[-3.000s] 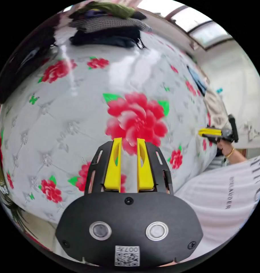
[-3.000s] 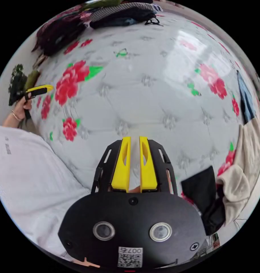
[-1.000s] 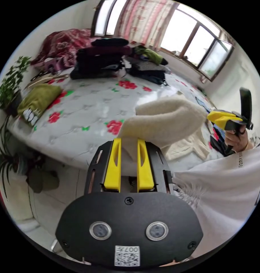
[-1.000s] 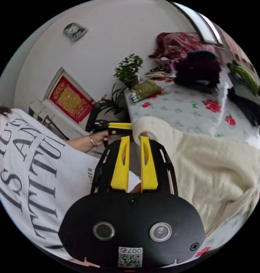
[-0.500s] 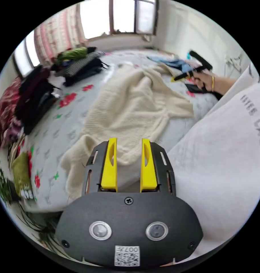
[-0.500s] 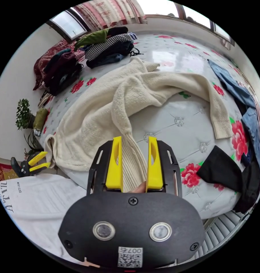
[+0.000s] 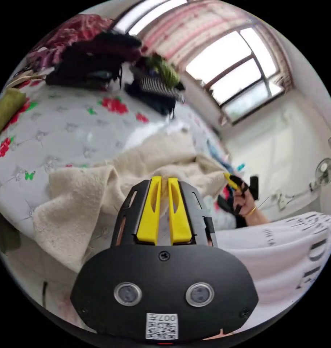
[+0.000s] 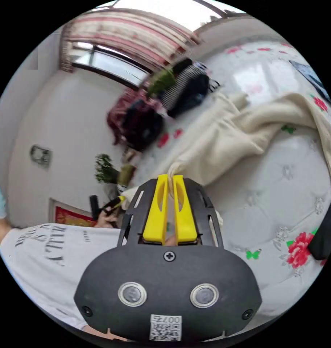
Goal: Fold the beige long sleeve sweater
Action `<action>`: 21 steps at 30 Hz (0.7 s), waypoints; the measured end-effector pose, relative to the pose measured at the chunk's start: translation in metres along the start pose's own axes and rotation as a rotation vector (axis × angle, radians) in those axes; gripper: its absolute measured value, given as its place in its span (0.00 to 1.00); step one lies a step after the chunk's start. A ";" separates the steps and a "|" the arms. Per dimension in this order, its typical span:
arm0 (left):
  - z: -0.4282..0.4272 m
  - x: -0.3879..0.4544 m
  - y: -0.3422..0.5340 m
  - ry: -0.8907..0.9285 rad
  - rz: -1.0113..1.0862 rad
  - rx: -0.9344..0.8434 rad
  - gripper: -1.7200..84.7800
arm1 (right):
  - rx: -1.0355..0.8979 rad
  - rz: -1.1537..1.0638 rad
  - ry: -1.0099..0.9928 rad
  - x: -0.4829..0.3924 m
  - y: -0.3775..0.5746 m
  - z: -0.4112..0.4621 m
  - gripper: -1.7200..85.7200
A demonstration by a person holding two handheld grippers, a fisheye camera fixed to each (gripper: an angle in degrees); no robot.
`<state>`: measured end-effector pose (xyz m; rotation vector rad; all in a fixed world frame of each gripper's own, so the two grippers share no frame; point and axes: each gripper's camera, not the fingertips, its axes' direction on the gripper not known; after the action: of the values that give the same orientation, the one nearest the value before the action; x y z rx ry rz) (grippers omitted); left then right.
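The beige long sleeve sweater [image 7: 82,195] lies rumpled across the near part of the bed, one edge drooping over the side. In the left gripper view my left gripper [image 7: 161,178] has its jaws almost together, with the sweater's cloth pinched between them. The right gripper [image 7: 230,178] shows further right in a hand, at another edge of the sweater. In the right gripper view the sweater [image 8: 245,130] bunches to a point at my right gripper [image 8: 170,176], whose jaws are shut on it. The left gripper [image 8: 118,200] shows at the lower left, its tips against the cloth.
The bed [image 7: 63,123] has a white cover with red flowers [image 8: 281,174]. Piles of dark clothes [image 7: 89,65] and a striped pile [image 7: 158,87] sit at its far side. A black garment [image 8: 326,232] lies at the bed's edge. A potted plant [image 8: 103,168] stands by the wall. The person's white shirt [image 7: 288,246] is close.
Half a second ago both grippers stood open over the spread sweater. Now both have shut on its cloth, and the sweater is pulled into a bunch. Both cameras have swung.
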<state>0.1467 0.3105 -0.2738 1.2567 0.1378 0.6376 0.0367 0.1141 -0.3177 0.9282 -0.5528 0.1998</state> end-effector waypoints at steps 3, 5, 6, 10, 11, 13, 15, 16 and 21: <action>-0.101 0.063 -0.025 0.107 0.146 0.218 0.05 | 0.244 -0.211 -0.175 -0.092 0.019 -0.113 0.02; -0.152 0.110 -0.034 0.151 0.274 0.312 0.04 | 0.360 -0.444 -0.214 -0.173 0.041 -0.193 0.02; -0.182 0.141 -0.037 0.172 0.351 0.365 0.04 | 0.391 -0.509 -0.209 -0.194 0.049 -0.212 0.02; -0.280 0.241 -0.032 0.240 0.625 0.551 0.04 | 0.637 -0.851 -0.126 -0.311 0.110 -0.326 0.02; -0.292 0.256 -0.029 0.227 0.670 0.580 0.04 | 0.707 -0.914 -0.101 -0.337 0.125 -0.350 0.02; -0.318 0.294 -0.020 0.170 0.785 0.675 0.04 | 0.796 -0.978 -0.034 -0.371 0.141 -0.374 0.02; -0.336 0.328 -0.015 0.111 0.848 0.788 0.04 | 0.867 -1.022 0.032 -0.398 0.146 -0.385 0.02; -0.338 0.337 -0.017 0.086 0.859 0.833 0.04 | 0.902 -1.027 0.077 -0.410 0.141 -0.386 0.02; -0.267 0.335 -0.086 -0.228 0.732 0.854 0.05 | 0.839 -0.953 0.108 -0.409 0.051 -0.355 0.02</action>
<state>0.3374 0.6940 -0.3588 2.2320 -0.2908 1.1126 -0.1996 0.4575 -0.6675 1.8808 0.1531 -0.4177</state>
